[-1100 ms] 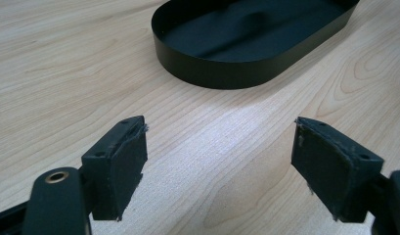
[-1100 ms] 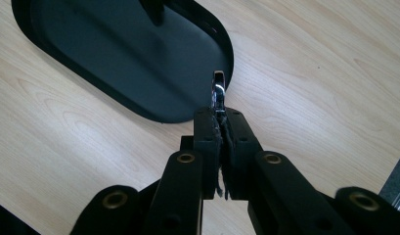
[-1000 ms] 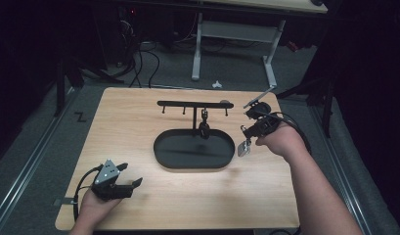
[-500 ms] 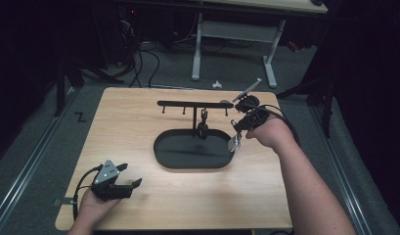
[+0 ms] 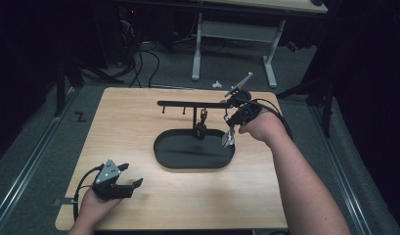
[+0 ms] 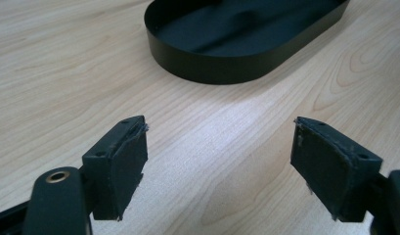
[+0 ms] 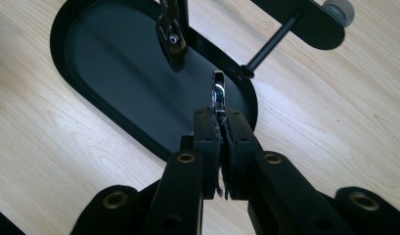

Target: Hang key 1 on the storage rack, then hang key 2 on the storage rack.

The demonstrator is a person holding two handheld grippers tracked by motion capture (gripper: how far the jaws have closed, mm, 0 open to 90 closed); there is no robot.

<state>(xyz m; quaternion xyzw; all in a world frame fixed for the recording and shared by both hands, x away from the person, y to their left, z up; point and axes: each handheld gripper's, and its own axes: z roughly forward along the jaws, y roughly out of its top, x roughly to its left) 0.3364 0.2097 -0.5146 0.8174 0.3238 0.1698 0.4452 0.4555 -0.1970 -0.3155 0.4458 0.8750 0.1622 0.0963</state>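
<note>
At the right end of the black tray (image 5: 161, 159), your right gripper (image 5: 229, 139) pinches the silver ring (image 7: 217, 93) edge-on; a tilt near the rack (image 5: 188, 104) could let it slip.

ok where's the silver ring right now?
In the right gripper view the silver ring sits pinched in the right gripper, above the right end of the black tray, beside the stand's hanging clip.
</note>
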